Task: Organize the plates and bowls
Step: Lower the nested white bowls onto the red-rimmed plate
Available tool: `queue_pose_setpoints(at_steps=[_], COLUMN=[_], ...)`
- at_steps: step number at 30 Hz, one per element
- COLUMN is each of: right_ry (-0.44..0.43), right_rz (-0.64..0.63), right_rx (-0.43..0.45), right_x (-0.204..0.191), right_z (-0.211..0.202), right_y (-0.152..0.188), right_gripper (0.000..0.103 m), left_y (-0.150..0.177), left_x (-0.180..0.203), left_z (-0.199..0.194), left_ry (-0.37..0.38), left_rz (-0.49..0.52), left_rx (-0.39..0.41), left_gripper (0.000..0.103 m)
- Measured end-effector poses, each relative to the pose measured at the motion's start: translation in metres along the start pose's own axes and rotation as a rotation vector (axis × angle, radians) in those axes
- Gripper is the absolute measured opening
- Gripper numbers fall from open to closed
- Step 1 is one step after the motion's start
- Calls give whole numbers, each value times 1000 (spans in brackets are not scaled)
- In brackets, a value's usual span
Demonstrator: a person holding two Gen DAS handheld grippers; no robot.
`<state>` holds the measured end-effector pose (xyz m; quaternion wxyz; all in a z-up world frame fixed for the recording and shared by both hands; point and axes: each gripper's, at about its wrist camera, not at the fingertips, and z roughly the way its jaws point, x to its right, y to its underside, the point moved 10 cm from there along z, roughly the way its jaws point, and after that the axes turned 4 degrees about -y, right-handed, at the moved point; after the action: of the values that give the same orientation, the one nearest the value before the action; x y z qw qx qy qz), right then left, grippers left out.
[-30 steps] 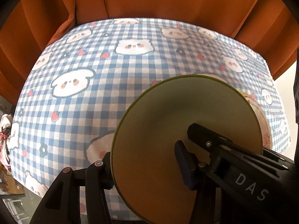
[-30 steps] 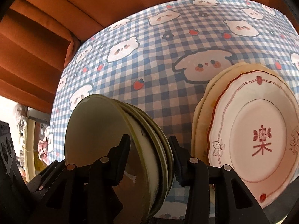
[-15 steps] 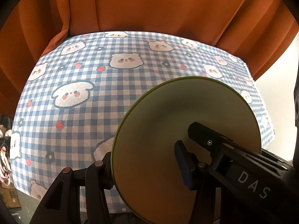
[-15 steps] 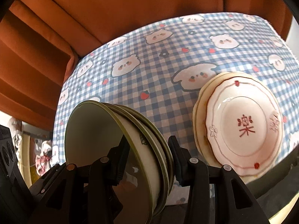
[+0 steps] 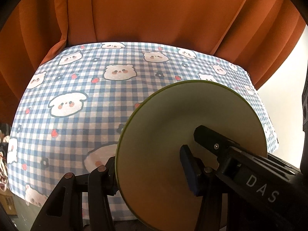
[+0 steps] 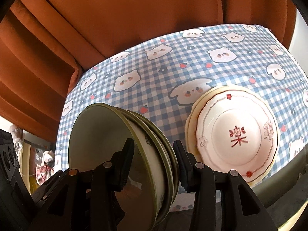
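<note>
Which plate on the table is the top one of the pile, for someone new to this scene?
Start from the blue checked tablecloth with cartoon animal faces. Near its front right edge lies a pile of cream plates. The top plate is white with a scalloped, red-lined rim and a red character at its centre, unlike the olive-rimmed bowls clamped in the right gripper.
</note>
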<state>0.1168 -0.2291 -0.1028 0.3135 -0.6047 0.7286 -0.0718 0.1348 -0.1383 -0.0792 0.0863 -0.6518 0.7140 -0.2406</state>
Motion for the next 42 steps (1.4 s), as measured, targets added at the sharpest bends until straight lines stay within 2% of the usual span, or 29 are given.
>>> queue_pose_setpoints(at_steps=[13, 22, 33, 42], right_ry=[-46, -53, -33, -36], right_rz=[-84, -128, -151, -151], right_rx=[-19, -41, -96, -149], right_x=[55, 96, 151, 167], right_z=[-24, -33, -26, -8], right_y=[-25, -35, -36, -35], right_gripper=[46, 46, 46, 45], left_y=[-6, -3, 11, 13], left_x=[63, 102, 141, 142], left_z=[6, 21, 56, 77], left_ry=[-47, -53, -54, -80], left_rz=[-76, -127, -176, -198], left_rx=[30, 28, -27, -82], left_gripper=[53, 53, 53, 53])
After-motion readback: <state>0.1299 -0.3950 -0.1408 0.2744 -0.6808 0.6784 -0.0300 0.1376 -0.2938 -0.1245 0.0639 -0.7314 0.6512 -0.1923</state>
